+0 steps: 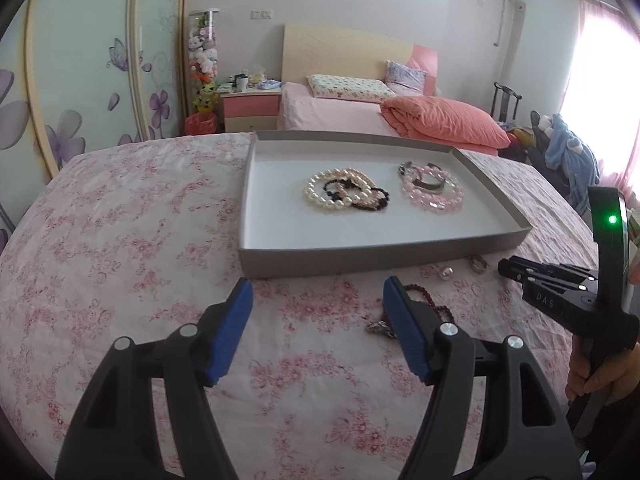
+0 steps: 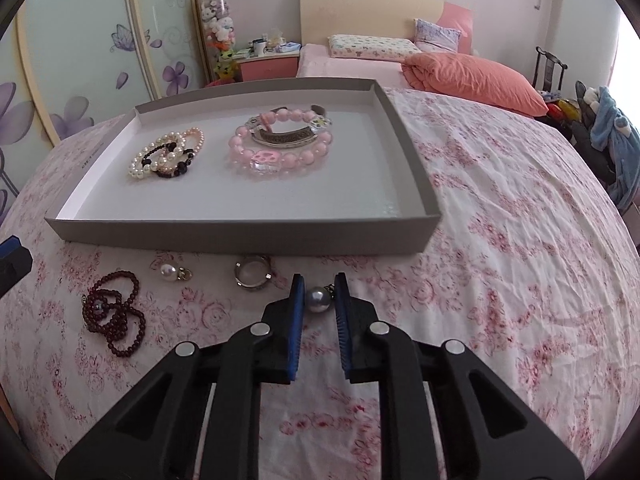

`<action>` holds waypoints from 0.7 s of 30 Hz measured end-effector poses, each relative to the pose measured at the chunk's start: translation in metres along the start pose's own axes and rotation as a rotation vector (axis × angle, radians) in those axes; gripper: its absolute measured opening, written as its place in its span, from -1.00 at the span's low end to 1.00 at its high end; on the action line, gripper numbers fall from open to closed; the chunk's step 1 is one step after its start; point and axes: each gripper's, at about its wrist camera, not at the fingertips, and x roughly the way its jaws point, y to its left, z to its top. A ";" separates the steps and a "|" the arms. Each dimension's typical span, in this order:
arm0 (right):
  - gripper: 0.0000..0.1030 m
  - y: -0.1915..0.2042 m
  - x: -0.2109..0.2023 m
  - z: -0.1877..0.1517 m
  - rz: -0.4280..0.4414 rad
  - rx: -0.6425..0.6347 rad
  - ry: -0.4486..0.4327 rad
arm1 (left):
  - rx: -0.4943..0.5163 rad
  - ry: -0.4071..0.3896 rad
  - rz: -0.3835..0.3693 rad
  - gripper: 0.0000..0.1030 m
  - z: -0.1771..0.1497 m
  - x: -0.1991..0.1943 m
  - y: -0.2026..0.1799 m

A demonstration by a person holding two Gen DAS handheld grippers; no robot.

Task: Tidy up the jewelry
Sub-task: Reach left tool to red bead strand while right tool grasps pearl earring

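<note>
A small, round, grey pearl earring (image 2: pixel 318 299), light and judged slippery, is pinched across its middle by the clenched right gripper (image 2: pixel 319 300) just above the floral cloth (image 2: pixel 500 240), before the grey cardboard tray (image 2: pixel 240 234).

Left hand-held gripper (image 1: pixel 318 292): black frame, blue pads (image 1: pixel 404 332), silver screws, both alike.

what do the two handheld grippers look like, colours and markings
Both are matte black plastic with two fingers, blue ribbed pads and round silver pivot pins. Seen from the left gripper, the right gripper has a curved handle with a green light and white "DAS" lettering.
</note>
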 end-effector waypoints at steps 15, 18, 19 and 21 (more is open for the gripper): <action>-0.68 -0.004 0.000 0.000 0.012 0.026 0.001 | 0.150 0.202 -0.113 0.43 -0.011 0.053 -0.060; -0.68 -0.005 -0.001 -0.001 0.016 0.029 0.001 | 0.176 0.206 -0.076 0.44 -0.012 0.060 -0.068; -0.68 -0.006 -0.001 0.000 0.017 0.029 0.001 | 0.181 0.205 -0.069 0.44 -0.011 0.060 -0.069; -0.68 -0.006 -0.001 -0.001 0.018 0.030 0.001 | 0.187 0.202 -0.055 0.43 -0.011 0.062 -0.072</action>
